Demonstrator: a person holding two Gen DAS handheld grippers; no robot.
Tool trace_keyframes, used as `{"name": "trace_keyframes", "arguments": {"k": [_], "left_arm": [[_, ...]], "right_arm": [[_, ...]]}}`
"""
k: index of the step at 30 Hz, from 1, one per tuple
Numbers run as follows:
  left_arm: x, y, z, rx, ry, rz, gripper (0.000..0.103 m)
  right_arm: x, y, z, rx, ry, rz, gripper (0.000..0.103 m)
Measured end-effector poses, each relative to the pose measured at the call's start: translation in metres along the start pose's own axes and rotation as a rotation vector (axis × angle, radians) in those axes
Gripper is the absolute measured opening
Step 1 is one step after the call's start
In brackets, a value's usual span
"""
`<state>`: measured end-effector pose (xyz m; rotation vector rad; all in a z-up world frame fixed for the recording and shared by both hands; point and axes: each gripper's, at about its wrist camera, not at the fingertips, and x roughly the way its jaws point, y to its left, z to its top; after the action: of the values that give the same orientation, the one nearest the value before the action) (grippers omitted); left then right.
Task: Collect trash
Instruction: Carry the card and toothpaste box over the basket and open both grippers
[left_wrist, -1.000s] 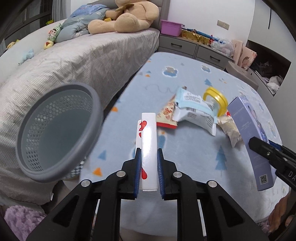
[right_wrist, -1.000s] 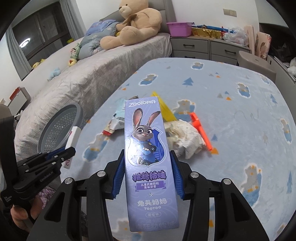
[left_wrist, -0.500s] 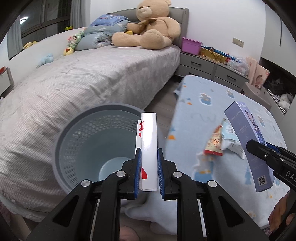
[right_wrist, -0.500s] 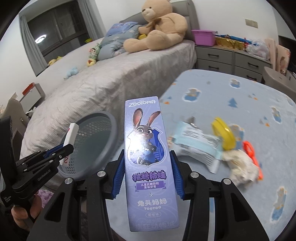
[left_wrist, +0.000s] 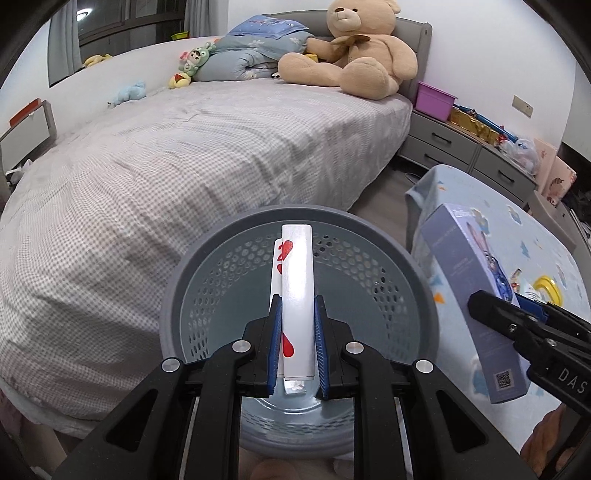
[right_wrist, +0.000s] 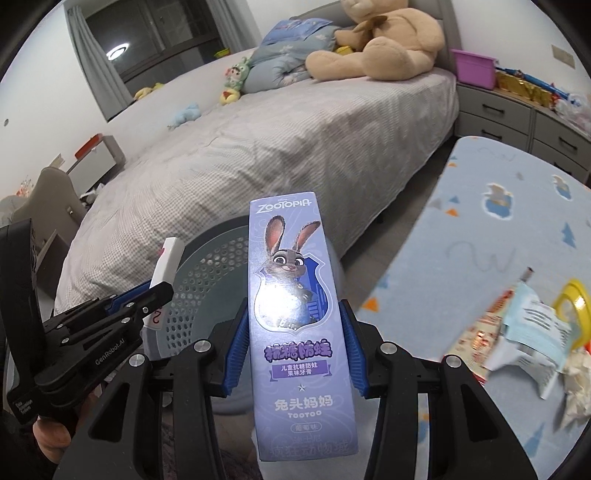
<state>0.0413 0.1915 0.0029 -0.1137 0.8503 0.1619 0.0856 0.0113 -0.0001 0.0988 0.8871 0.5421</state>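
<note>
My left gripper (left_wrist: 297, 306) is shut on a white card box with red hearts (left_wrist: 295, 273) and holds it right above the mouth of the grey perforated trash basket (left_wrist: 207, 273). My right gripper (right_wrist: 293, 317) is shut on a purple Zootopia toothpaste box (right_wrist: 291, 295), held above the basket's right rim (right_wrist: 218, 266). In the left wrist view that purple box (left_wrist: 469, 288) and right gripper (left_wrist: 491, 306) show at the right. The left gripper (right_wrist: 155, 291) with its box (right_wrist: 168, 258) shows at the left of the right wrist view.
More trash lies on the light blue patterned table (right_wrist: 480, 229): a pale blue wrapper (right_wrist: 535, 328), a red snack packet (right_wrist: 484, 332), a yellow ring (right_wrist: 576, 306), crumpled paper (right_wrist: 576, 391). A grey bed (left_wrist: 184, 155) with a teddy bear (left_wrist: 354, 48) lies behind the basket. Grey drawers (left_wrist: 443, 147) stand at the back right.
Both grippers have swung left from the table with their boxes. The basket has gone from the left edge to the centre, straight beneath the left gripper's card box.
</note>
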Motion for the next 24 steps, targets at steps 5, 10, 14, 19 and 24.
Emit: {"name": "trace_keyframes", "arguments": {"k": [5, 10, 14, 19, 24], "left_arm": [[0.015, 0.007, 0.001, -0.007, 0.02, 0.01, 0.016], [0.028, 0.017, 0.001, -0.034, 0.051, 0.008, 0.016], [0.035, 0.02, 0.002, -0.038, 0.064, 0.016, 0.016], [0.042, 0.023, 0.003, -0.049, 0.074, 0.019, 0.017], [0.043, 0.025, 0.004, -0.053, 0.074, 0.023, 0.017]], "right_arm": [[0.024, 0.011, 0.006, -0.024, 0.032, 0.021, 0.045], [0.042, 0.015, 0.008, -0.048, 0.064, 0.027, 0.045], [0.054, 0.016, 0.009, -0.058, 0.086, 0.036, 0.045], [0.065, 0.02, 0.011, -0.07, 0.102, 0.043, 0.045], [0.07, 0.022, 0.014, -0.074, 0.103, 0.052, 0.046]]}}
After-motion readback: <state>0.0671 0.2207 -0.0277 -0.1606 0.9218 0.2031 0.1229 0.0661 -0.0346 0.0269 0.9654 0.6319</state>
